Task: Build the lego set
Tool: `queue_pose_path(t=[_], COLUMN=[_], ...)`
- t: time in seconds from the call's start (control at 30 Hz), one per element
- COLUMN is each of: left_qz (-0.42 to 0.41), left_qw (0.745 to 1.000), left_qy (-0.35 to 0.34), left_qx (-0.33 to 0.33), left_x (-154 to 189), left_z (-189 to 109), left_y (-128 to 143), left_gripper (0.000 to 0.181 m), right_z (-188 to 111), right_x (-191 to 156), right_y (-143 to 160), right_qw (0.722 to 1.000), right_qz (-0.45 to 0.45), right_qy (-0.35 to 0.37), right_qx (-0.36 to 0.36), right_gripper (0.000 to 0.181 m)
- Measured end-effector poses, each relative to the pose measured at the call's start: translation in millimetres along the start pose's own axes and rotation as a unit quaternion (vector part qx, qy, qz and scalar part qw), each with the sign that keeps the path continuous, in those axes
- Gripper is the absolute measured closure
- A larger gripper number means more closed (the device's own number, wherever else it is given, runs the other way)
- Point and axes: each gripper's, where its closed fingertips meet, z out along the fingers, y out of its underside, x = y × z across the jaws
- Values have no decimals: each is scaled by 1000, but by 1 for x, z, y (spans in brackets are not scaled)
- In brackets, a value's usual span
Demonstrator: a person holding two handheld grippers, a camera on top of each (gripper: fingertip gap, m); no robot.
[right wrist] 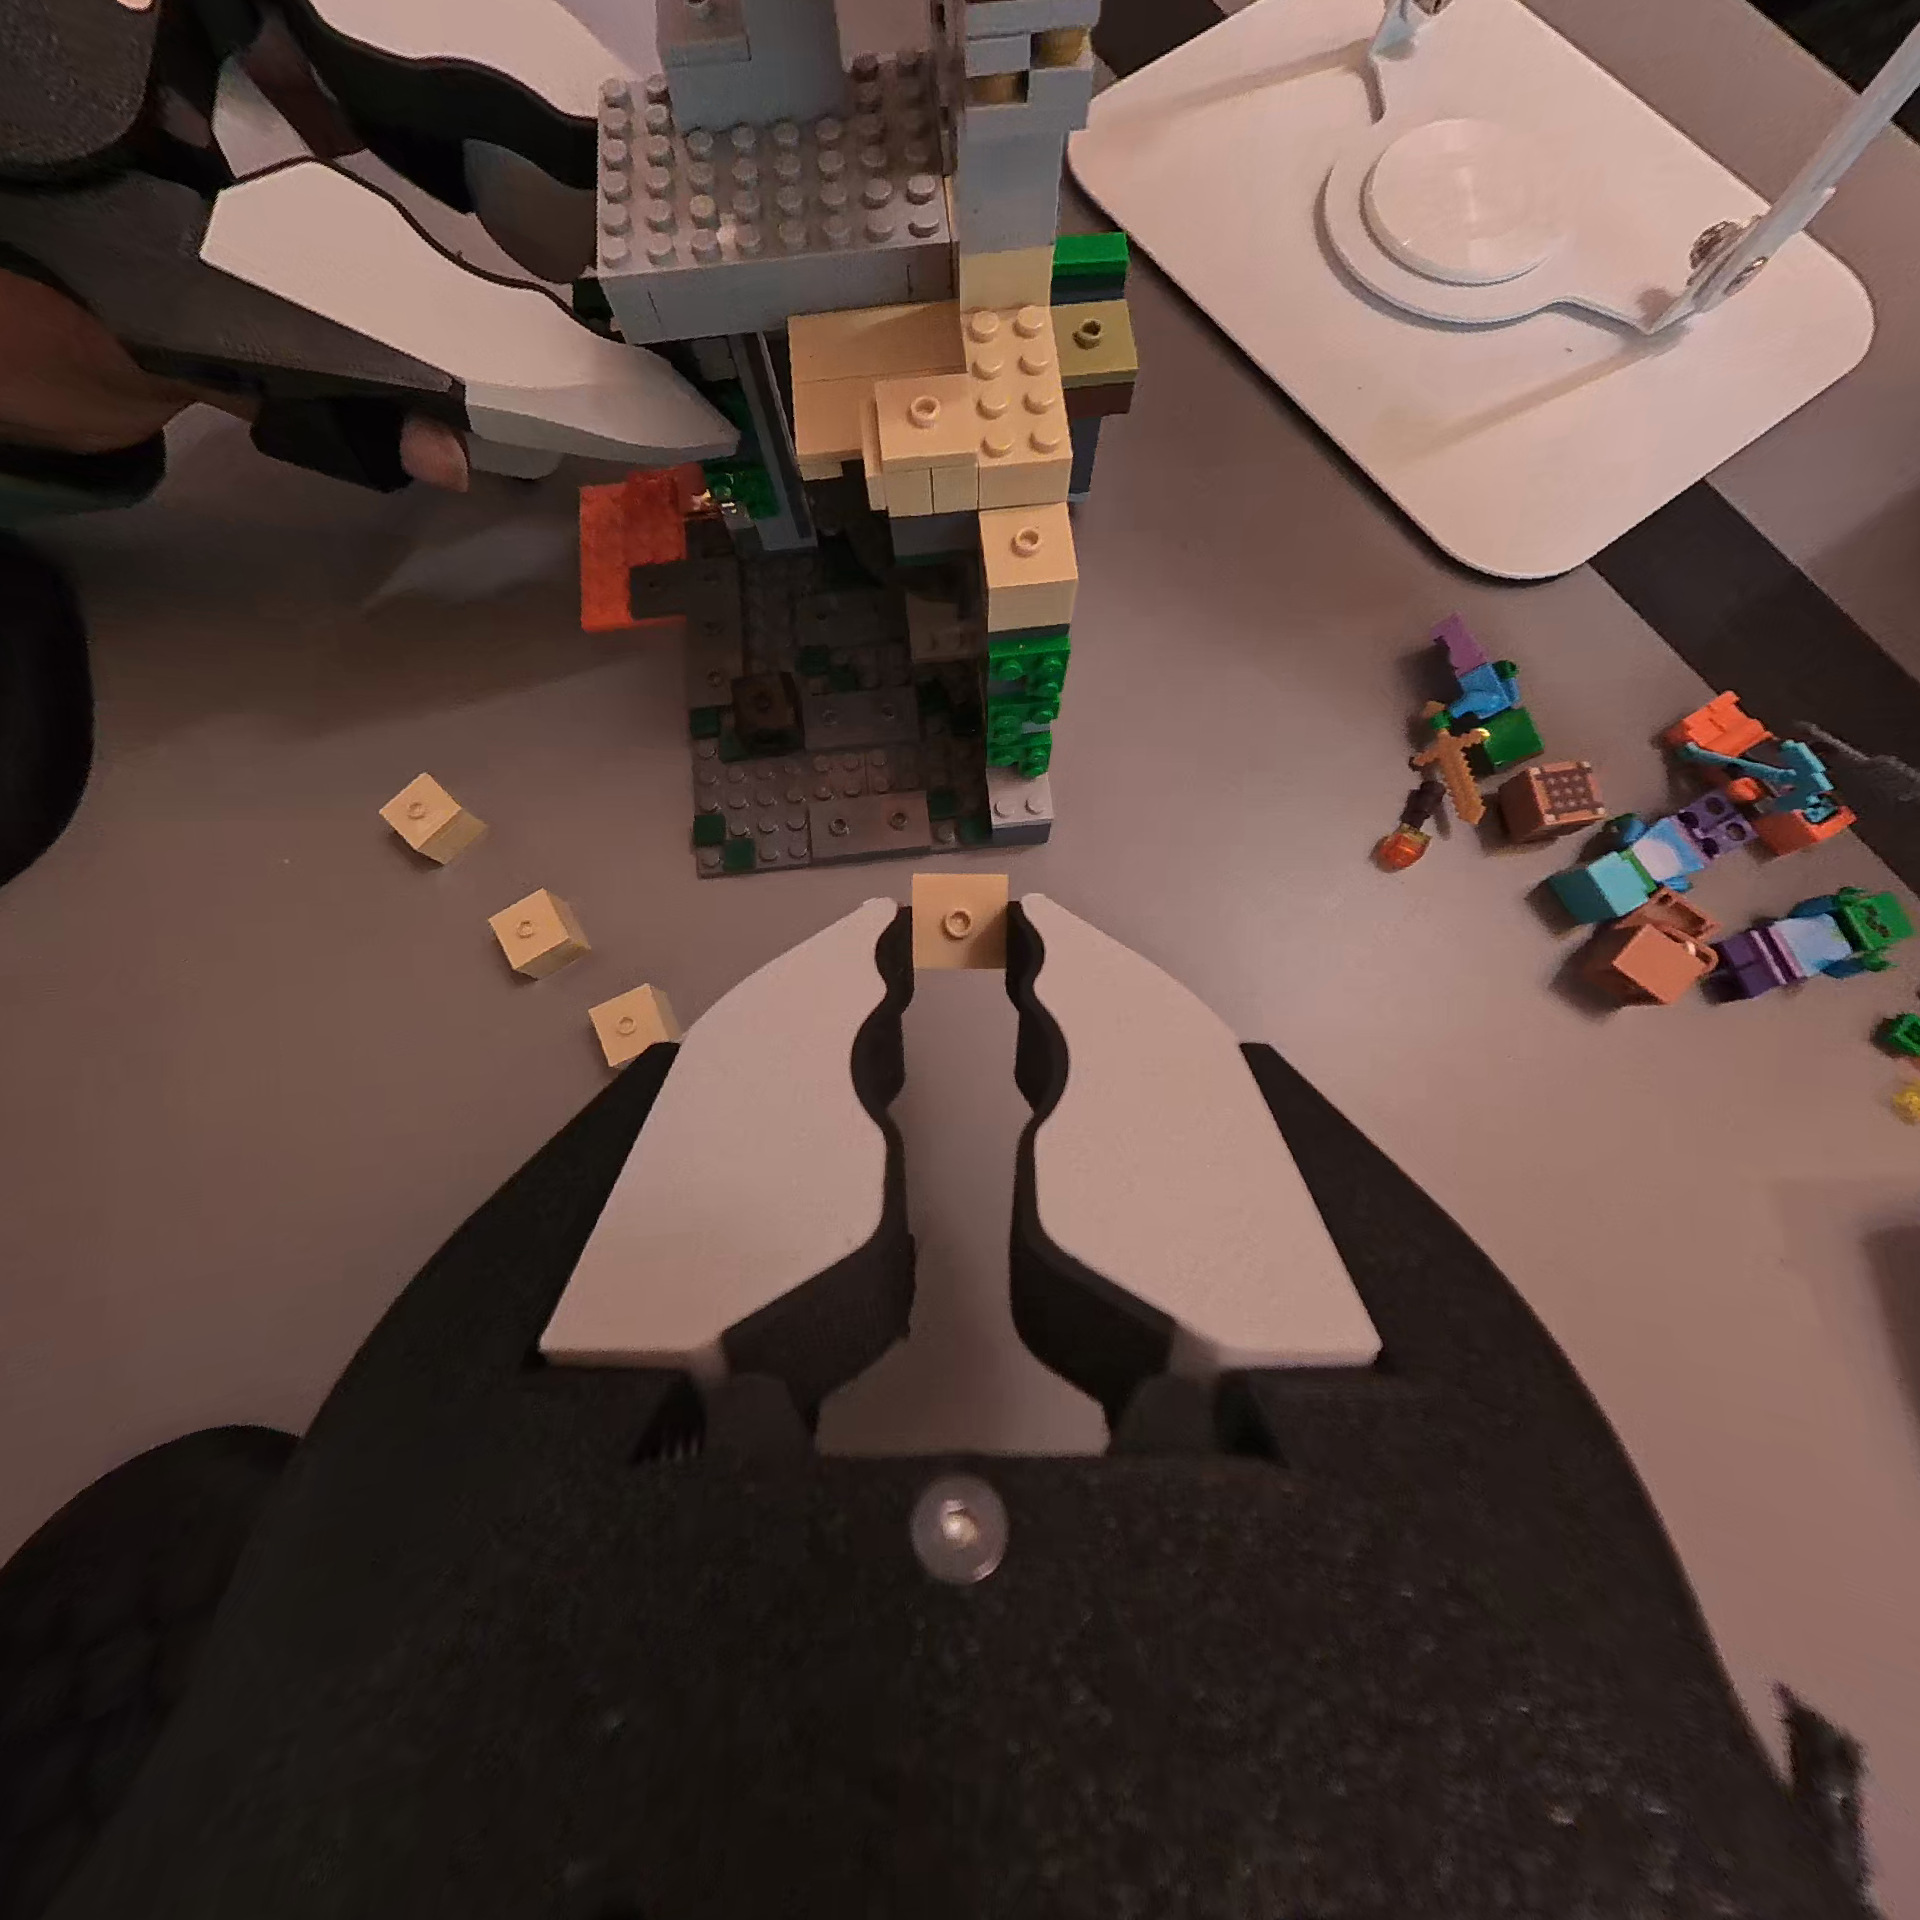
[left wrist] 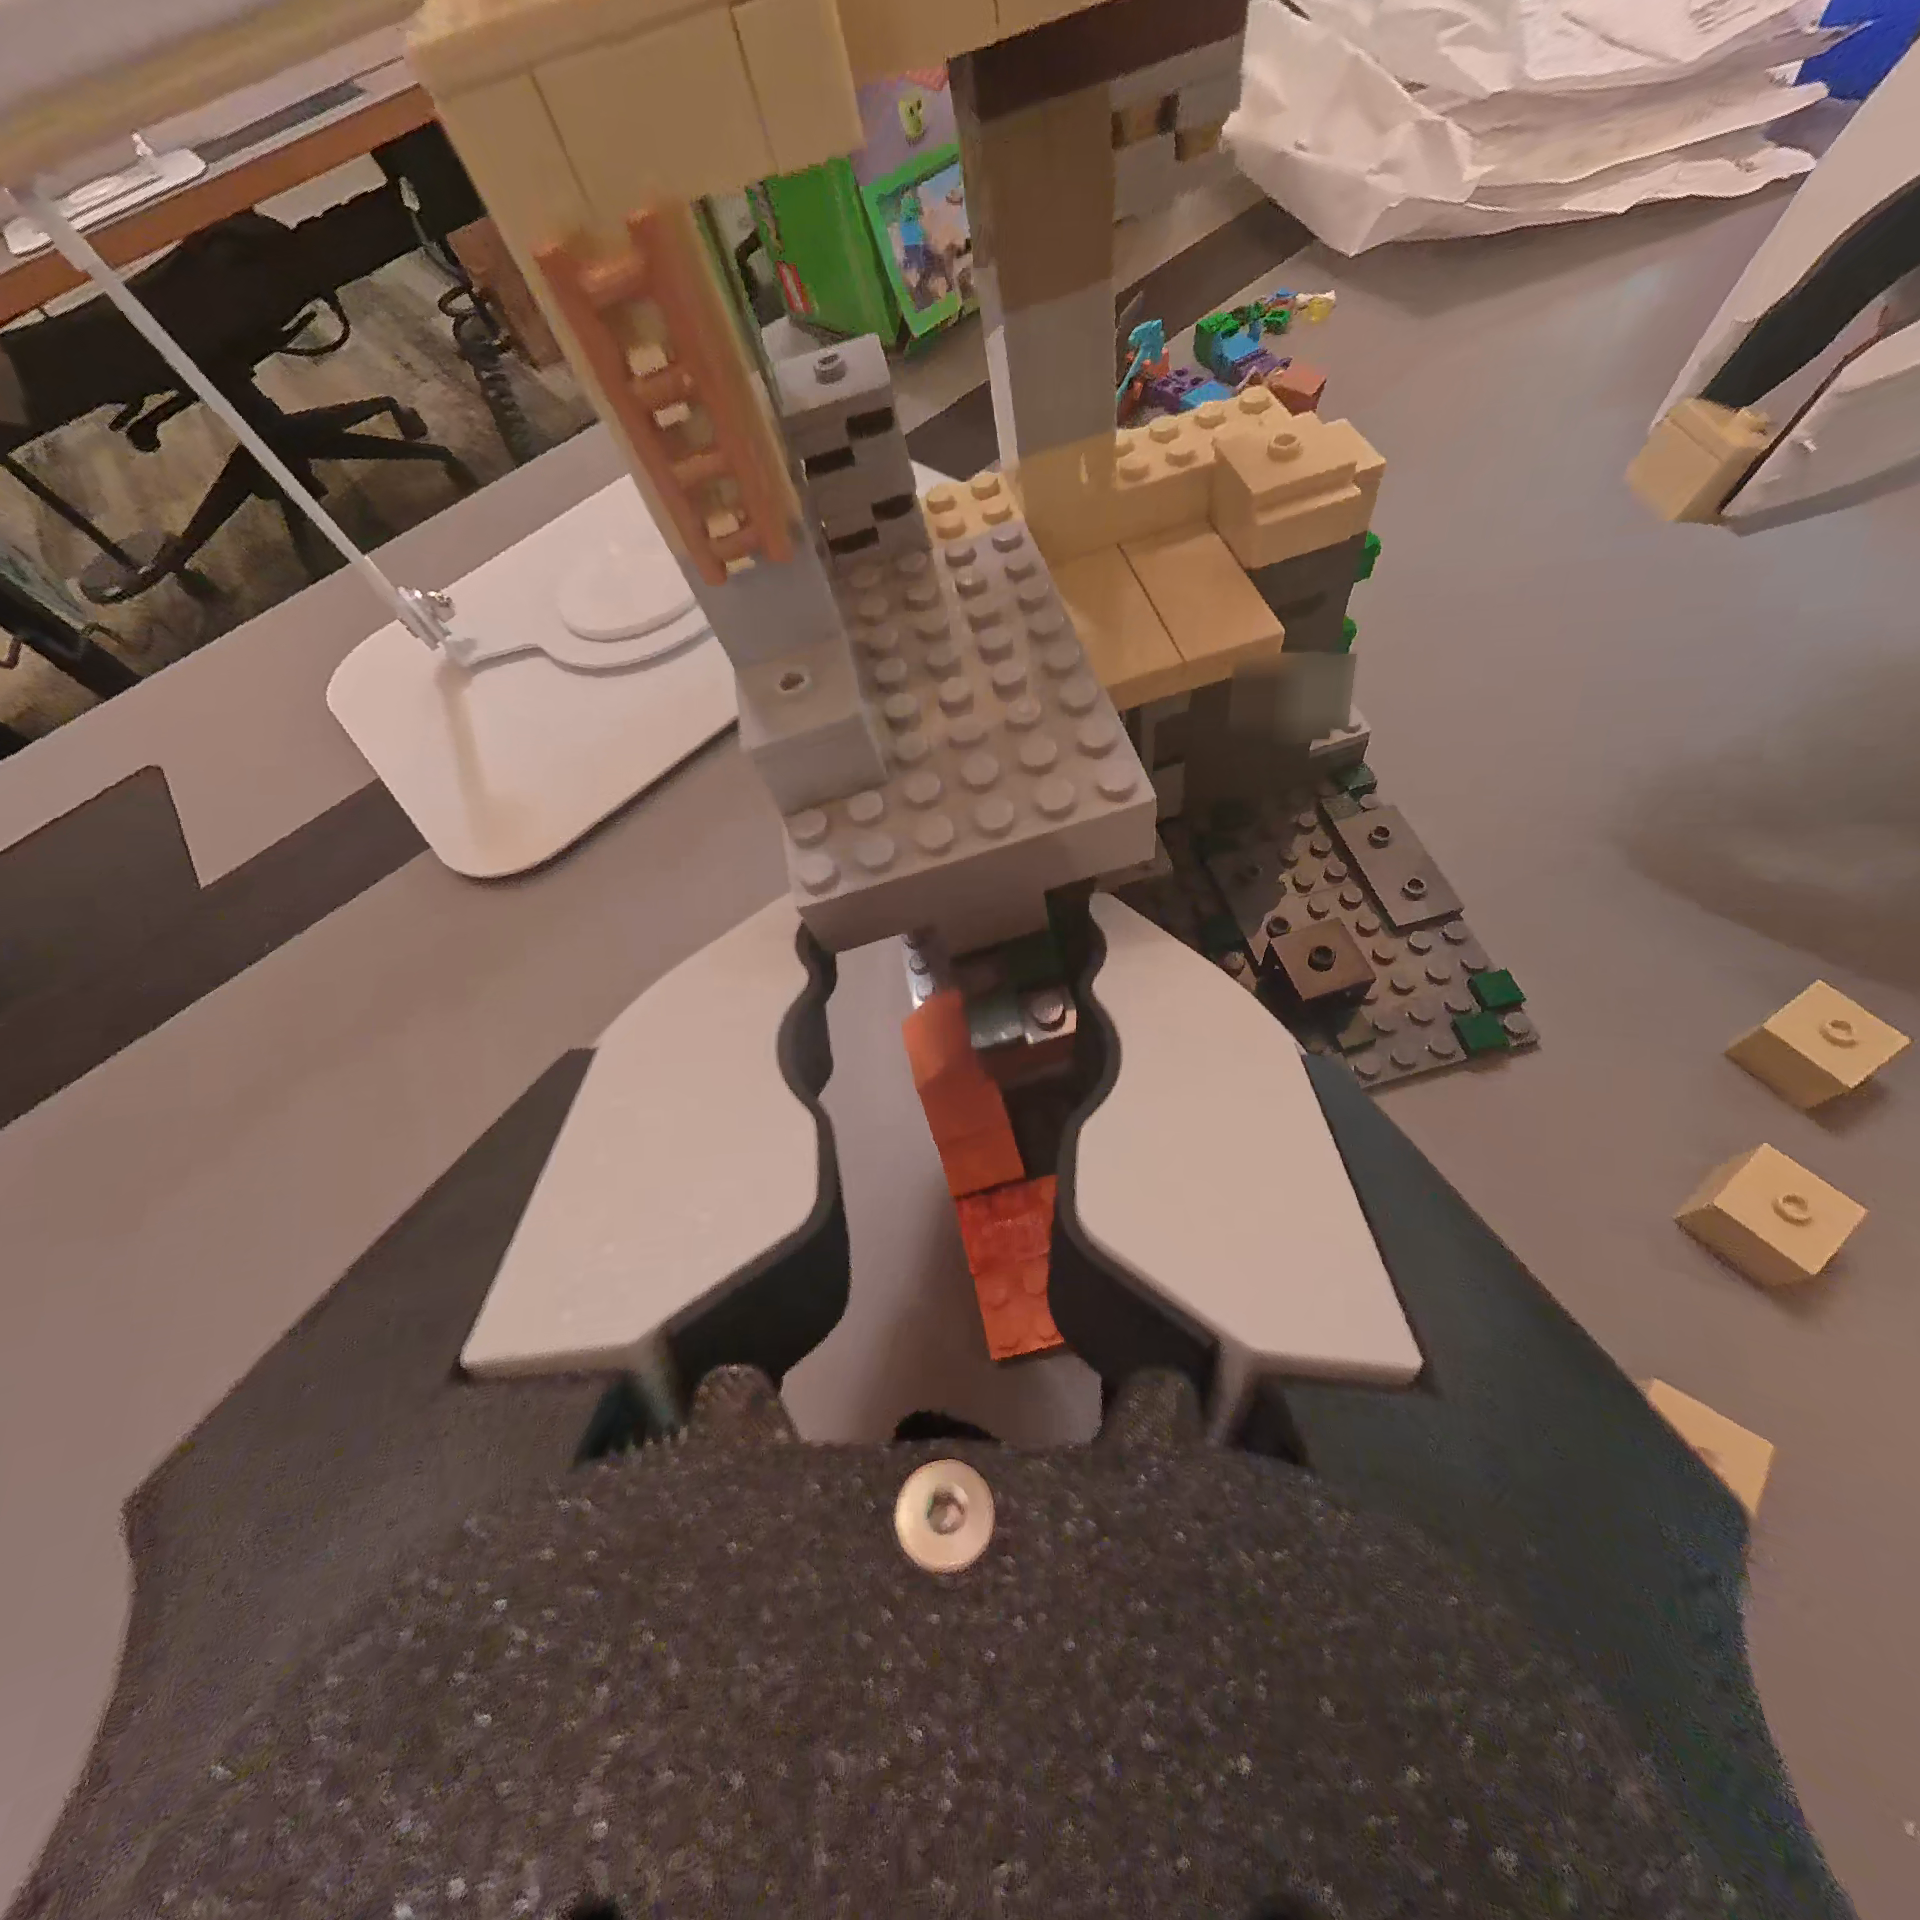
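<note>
A: Grey matte tabletop point(right wrist: 1247, 727), dim warm light. White flat lamp-style base point(right wrist: 1475, 312) with a thin arm sits at far right in the right wrist view. Crumpled white paper point(left wrist: 1507, 114) lies far off in the left wrist view.

B: Build location?

A: Multi-coloured brick tower on a dark grey studded baseplate point(right wrist: 862, 582), mid-table. Grey studded platform point(left wrist: 966, 717) up top, tan blocks beside it, orange ladder piece point(left wrist: 665, 395) on a column.

B: Left gripper point(left wrist: 951, 935)?

A: Reaches in under the platform, fingers closed against the model's lower bricks. Orange-red plates point(left wrist: 997, 1205) sit between the fingers.

B: Right gripper point(right wrist: 961, 914)?

A: Pinching a small tan single-stud cube brick point(right wrist: 959, 922) at the tips, just near of the baseplate edge, apart from the tower.

B: Spares?

A: Three loose tan cube bricks point(right wrist: 535, 932) in a row on the left. Pile of small coloured figure parts point(right wrist: 1662, 831) on the right, well apart from the build.
</note>
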Motion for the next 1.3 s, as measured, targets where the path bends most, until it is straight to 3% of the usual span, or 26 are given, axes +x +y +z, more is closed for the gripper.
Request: queue_pose_path(t=[0.33, 0.93, 1.3], left_qz=[-10, -2, 7], left_qw=[1000, 1000, 1000], left_qy=[-8, -4, -2], left_qx=[-5, 28, 28], left_x=[6, 6, 8], left_z=[-8, -32, -33], left_y=[2, 0, 2], left_gripper=[138, 135, 136], right_z=[0, 8, 25], right_x=[-11, -6, 9], right_y=[-9, -68, -64], right_qw=[1000, 997, 996], right_qz=[-15, -71, -67], right_qy=[-11, 10, 9], right_qx=[15, -10, -59], right_gripper=[165, 165, 165])
